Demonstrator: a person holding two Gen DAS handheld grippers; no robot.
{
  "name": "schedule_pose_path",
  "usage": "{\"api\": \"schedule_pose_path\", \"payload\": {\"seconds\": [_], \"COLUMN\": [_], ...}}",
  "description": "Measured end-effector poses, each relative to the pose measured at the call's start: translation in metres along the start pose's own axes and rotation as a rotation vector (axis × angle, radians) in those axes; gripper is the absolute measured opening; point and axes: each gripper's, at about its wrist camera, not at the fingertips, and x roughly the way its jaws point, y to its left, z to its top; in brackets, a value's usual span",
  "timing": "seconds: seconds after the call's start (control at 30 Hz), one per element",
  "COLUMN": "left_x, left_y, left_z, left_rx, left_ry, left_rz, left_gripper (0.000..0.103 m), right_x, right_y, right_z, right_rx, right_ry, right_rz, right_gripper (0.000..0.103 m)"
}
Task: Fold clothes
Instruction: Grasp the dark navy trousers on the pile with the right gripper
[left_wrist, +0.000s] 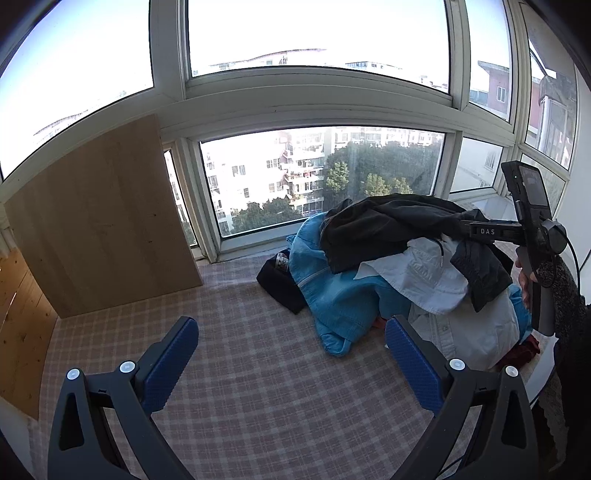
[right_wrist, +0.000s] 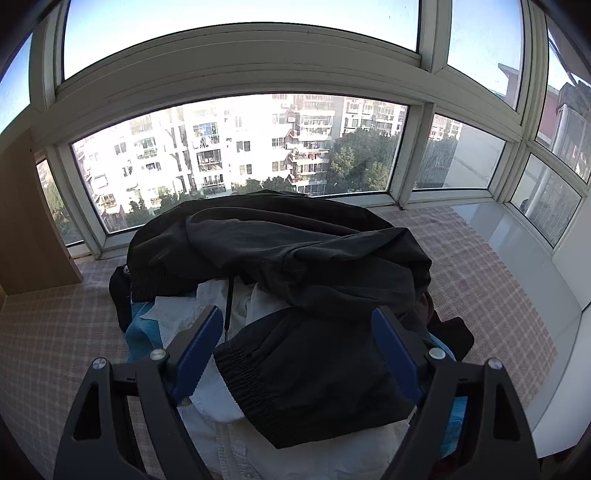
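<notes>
Right claw (right_wrist: 297, 332) spread wide over the black jacket (right_wrist: 295, 251) atop the pile, left claw (left_wrist: 291, 354) released beside it: likely picking, needing a clench on the jacket.

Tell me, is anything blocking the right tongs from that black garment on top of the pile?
Nothing visible. The right tongs are open right over the black garment, which lies on top of the pile, above the white shirt.

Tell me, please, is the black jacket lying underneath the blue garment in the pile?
No, the black jacket is draped over the top of the pile, with the blue garment beneath it on the checked cloth.
</notes>
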Motion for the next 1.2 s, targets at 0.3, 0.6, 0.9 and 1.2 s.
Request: {"api": "schedule_pose_path", "payload": {"seconds": [0.3,0.6,0.9,1.2], "left_x": [0.035,0.053,0.037,-0.001], "left_y": [0.017,0.031,0.034,0.067], "left_z": [0.007,0.006,0.006,-0.014], "left_rx": [-0.021,-0.038,-0.021,-0.039], "left_ry": [0.045,0.075,0.034,-0.017], "left_rz": [0.047,0.071,0.057,0.064], "left_gripper": [0.102,0.102,0.102,0.102], "right_x": [0.070,0.065,0.014,-0.078], "right_y": [0.026,0.036,0.057,0.093], "right_z": [0.026,0.030,0.035,0.042], "right_rx": [-0.067,-0.097,-0.163,-0.218], "right_ry": [0.093,0.082,-0.034,-0.164], "right_rz": [-0.003,0.041,0.057,0.111], "right_gripper": [0.064,0.008,0.007,0.006]}}
